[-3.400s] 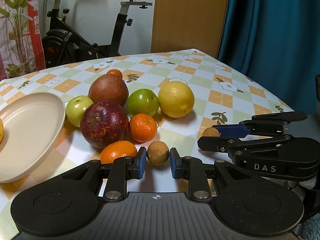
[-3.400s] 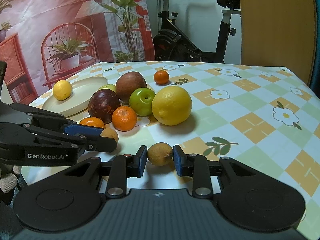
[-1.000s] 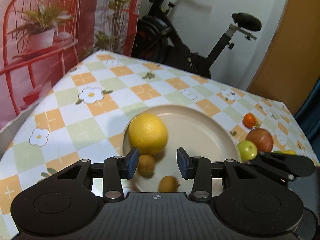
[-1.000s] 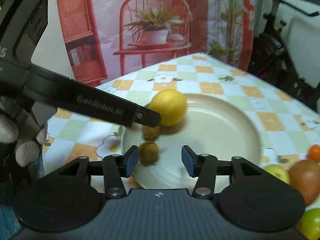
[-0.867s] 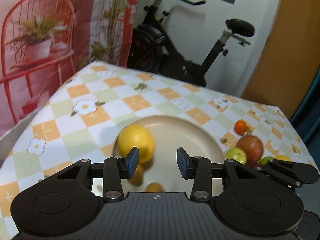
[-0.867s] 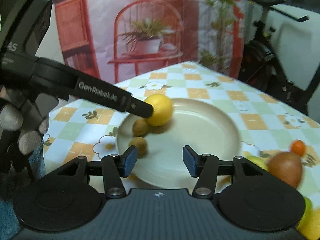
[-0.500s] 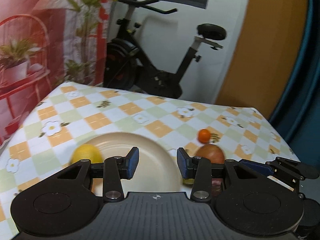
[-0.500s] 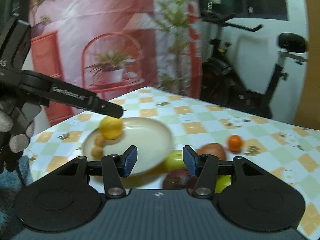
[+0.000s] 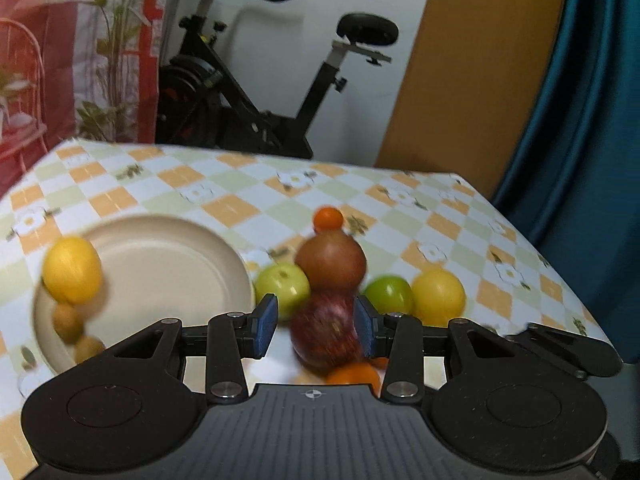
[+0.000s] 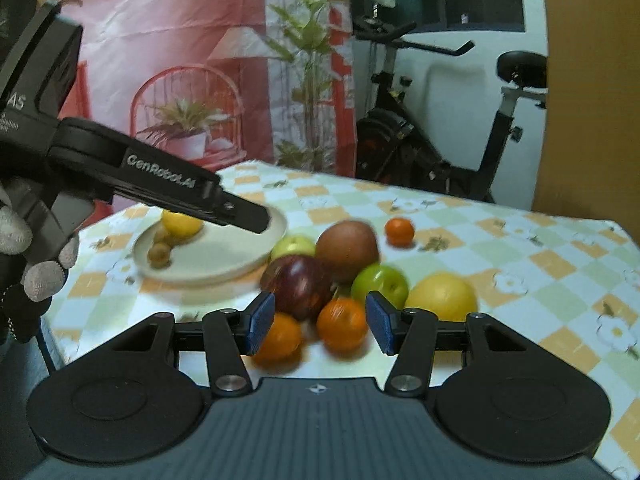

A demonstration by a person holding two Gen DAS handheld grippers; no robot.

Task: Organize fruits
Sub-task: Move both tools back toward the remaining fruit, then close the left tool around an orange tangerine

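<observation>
A cream plate (image 9: 160,256) (image 10: 224,252) on the checked table carries a lemon (image 9: 72,270) (image 10: 180,222) and two small brown fruits (image 9: 68,322) (image 10: 160,256). To its right lies a fruit pile: a dark red fruit (image 9: 324,332) (image 10: 300,284), a brown fruit (image 9: 331,260) (image 10: 347,248), green apples (image 9: 388,294) (image 10: 380,286), a yellow citrus (image 9: 438,294) (image 10: 442,296) and oranges (image 10: 342,324). My left gripper (image 9: 316,326) is open above the dark red fruit, holding nothing. My right gripper (image 10: 320,324) is open over the oranges, also with nothing in it.
A small orange (image 9: 328,218) (image 10: 399,232) sits apart behind the pile. The left tool and a gloved hand (image 10: 44,276) fill the left of the right wrist view. An exercise bike (image 9: 240,112) and a teal curtain (image 9: 580,120) stand beyond the table's far and right edges.
Both grippers have swung away from the plate toward the fruit pile. The two small brown fruits stay on the plate beside the lemon. Neither jaw gap has changed.
</observation>
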